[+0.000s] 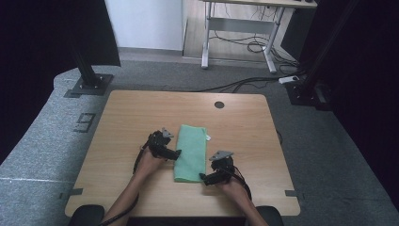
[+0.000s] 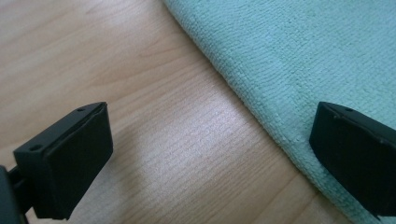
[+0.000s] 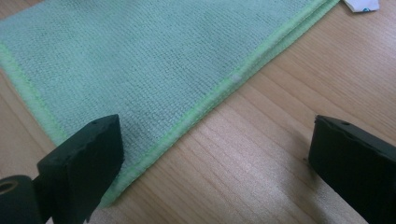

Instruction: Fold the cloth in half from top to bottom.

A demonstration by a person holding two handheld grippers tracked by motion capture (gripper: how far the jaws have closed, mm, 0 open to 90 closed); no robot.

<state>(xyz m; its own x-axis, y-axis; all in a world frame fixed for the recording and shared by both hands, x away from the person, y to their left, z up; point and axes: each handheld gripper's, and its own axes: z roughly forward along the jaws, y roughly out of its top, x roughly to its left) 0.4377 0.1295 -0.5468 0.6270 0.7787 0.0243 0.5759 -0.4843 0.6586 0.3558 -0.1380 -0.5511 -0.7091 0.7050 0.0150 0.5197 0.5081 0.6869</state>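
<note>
With both grippers wide open and empty, your left gripper (image 1: 175, 154) at 9 o'clock and right gripper (image 1: 203, 177) at 5 o'clock of the folded green microfiber cloth (image 1: 191, 151), you risk pinching only the top layer, so the fold opens.

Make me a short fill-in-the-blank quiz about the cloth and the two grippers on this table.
1. The folded cloth on the wooden table is ____ in colour.
2. The left gripper and the right gripper both have their jaws ____.
3. The cloth lies ____ the two grippers.
4. The cloth's small tag is ____.

Missing words: green; open; between; white
</note>
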